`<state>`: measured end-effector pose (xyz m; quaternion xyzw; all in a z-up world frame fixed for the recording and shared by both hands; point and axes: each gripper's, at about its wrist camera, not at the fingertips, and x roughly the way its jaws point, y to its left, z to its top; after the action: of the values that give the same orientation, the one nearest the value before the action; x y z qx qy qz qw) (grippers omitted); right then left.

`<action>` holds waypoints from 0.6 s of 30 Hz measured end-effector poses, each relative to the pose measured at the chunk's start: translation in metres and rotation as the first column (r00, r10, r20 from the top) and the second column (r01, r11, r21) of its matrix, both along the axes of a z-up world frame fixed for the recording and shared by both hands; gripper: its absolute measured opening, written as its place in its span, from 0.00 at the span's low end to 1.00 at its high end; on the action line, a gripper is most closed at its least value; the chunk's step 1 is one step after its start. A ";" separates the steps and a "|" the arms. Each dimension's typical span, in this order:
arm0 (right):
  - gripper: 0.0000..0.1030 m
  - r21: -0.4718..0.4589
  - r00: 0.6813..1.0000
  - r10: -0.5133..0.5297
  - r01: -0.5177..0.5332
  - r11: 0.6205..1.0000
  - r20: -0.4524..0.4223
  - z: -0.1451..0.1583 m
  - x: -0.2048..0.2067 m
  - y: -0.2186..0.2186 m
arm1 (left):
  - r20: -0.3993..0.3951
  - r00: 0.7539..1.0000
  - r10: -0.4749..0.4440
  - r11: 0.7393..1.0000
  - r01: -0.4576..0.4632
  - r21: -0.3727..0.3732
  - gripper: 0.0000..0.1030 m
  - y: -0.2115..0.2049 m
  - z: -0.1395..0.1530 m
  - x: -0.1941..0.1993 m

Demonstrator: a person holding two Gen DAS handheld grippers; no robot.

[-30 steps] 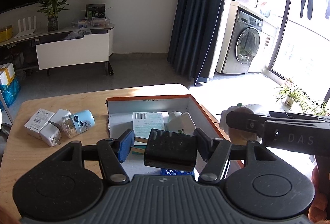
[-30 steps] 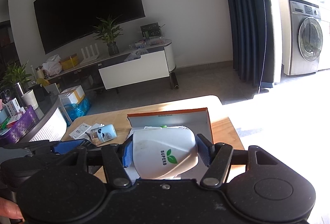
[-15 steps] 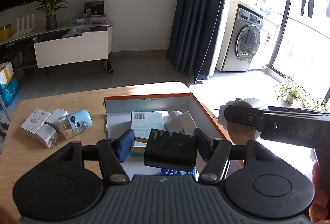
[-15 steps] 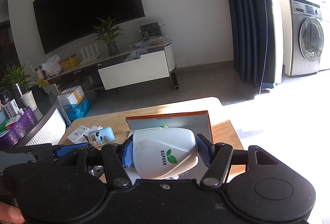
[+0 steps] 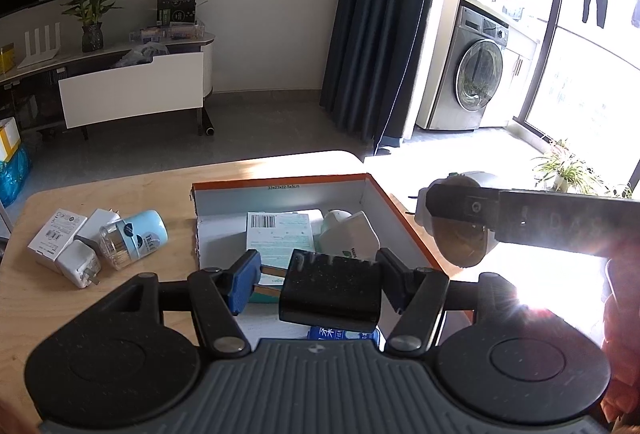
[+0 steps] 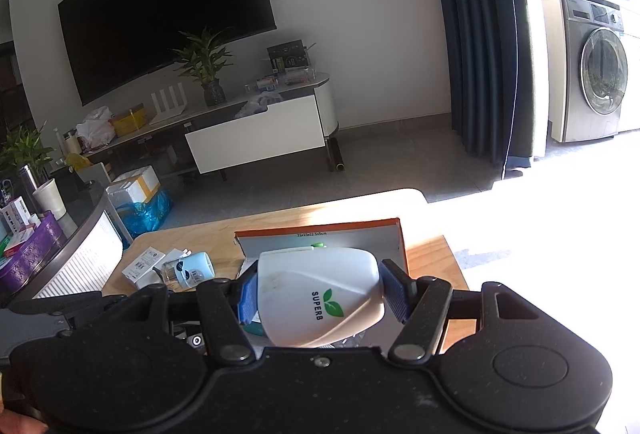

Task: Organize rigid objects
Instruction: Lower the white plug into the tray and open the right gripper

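My left gripper (image 5: pixel 320 286) is shut on a black block (image 5: pixel 332 292) and holds it over the near part of an orange-edged cardboard box (image 5: pixel 280 181) on the wooden table. In the box lie a white-green carton (image 5: pixel 280 236), a white bottle (image 5: pixel 352 238) and a blue packet (image 5: pixel 340 334). My right gripper (image 6: pixel 320 292) is shut on a white SUPERB bottle (image 6: pixel 320 298), held above the box's right edge; the bottle also shows in the left wrist view (image 5: pixel 460 238).
Left of the box on the table (image 5: pixel 120 190) lie a pale blue roll-on bottle (image 5: pixel 134 244), a white charger plug (image 5: pixel 78 266) and small white boxes (image 5: pixel 56 234). A TV stand, plant, curtain and washing machine stand beyond.
Both grippers have risen slightly and drawn back with their loads; the box looks a little farther away. Grips are unchanged.
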<state>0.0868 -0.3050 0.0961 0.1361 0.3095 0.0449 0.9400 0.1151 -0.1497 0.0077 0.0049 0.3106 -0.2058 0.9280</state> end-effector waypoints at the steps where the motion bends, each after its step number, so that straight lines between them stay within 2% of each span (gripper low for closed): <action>1: 0.72 0.000 1.000 -0.001 0.001 1.000 -0.002 -0.001 0.000 0.000 | -0.002 1.000 -0.002 1.000 0.002 -0.001 0.62 -0.001 -0.001 0.001; 18: 0.72 -0.001 0.999 -0.018 0.018 1.000 -0.035 -0.006 0.011 -0.003 | -0.024 0.999 -0.029 1.000 0.029 0.003 0.62 -0.013 -0.007 0.009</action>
<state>0.0975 -0.3075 0.0900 0.1395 0.3248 0.0339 0.9348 0.1241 -0.1622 0.0002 0.0085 0.3218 -0.2189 0.9211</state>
